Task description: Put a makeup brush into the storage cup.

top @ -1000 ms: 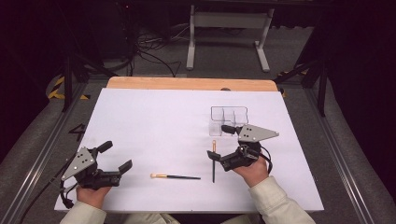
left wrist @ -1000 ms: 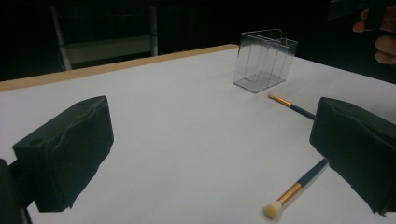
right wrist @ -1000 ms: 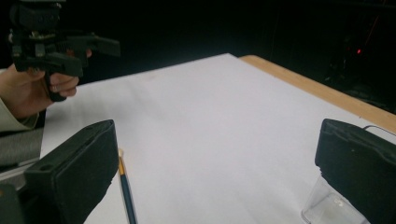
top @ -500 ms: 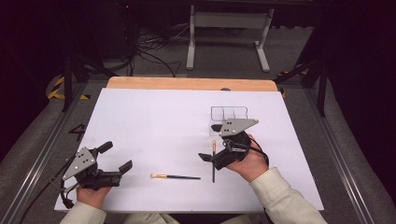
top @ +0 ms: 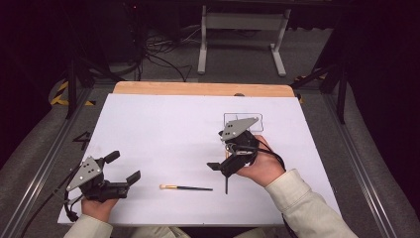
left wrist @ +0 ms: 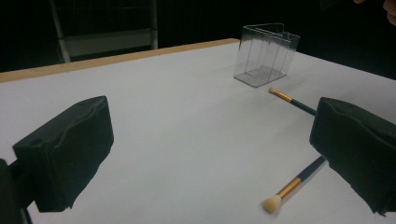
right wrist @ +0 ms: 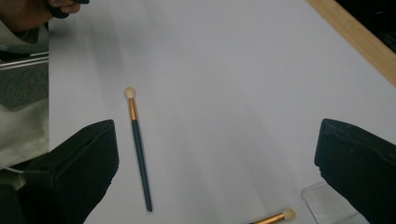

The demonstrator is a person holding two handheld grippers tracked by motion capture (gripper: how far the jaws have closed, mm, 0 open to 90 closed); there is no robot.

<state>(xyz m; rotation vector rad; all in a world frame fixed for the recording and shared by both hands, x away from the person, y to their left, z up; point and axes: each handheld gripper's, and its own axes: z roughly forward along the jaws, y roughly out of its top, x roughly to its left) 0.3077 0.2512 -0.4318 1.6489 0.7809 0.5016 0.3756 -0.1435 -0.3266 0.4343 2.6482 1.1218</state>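
Two thin dark-handled make-up brushes with gold ferrules lie on the white table. One brush [top: 185, 187] [left wrist: 294, 184] [right wrist: 138, 149] lies crosswise near the front edge. The second brush [top: 226, 184] [left wrist: 292, 100] [right wrist: 275, 217] points away from me and is mostly hidden under my right hand in the high view. A clear plastic box [top: 257, 120] [left wrist: 266, 56] [right wrist: 327, 200] stands behind it. My right gripper [top: 218, 149] [right wrist: 215, 177] hovers open over the second brush, with nothing between its jaws. My left gripper [top: 123, 167] [left wrist: 210, 158] rests open at the front left, well short of the first brush.
The table's wooden far edge [top: 198, 89] runs along the back. Metal rails [top: 44, 163] flank the table on both sides. A pale sleeve [right wrist: 18, 116] lies at the left of the right gripper view. Wide bare table [top: 163, 129] spreads between the grippers.
My right gripper has moved left and slightly away from me, turning over the second brush. The left gripper and both brushes have stayed put.
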